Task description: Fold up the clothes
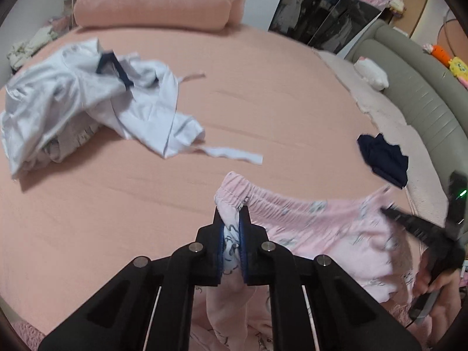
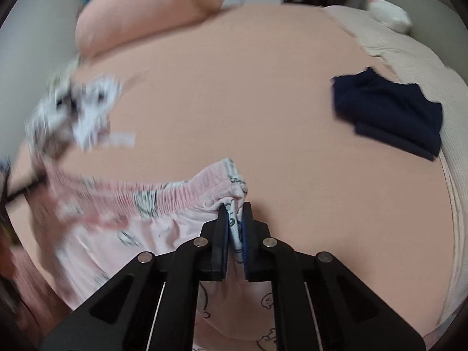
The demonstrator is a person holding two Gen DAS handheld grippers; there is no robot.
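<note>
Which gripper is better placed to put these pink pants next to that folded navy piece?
Right, probably. The right gripper holds the pink pants' waistband end nearest the navy garment; the left gripper holds the far end.

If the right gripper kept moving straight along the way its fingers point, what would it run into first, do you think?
The right gripper, shut on the pink pyjama waistband, points over bare bed sheet. Nothing else lies in that line; the navy garment sits off right. Depth is uncertain.

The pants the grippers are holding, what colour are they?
Pink pants with small cartoon prints, clearest in the left wrist view.
</note>
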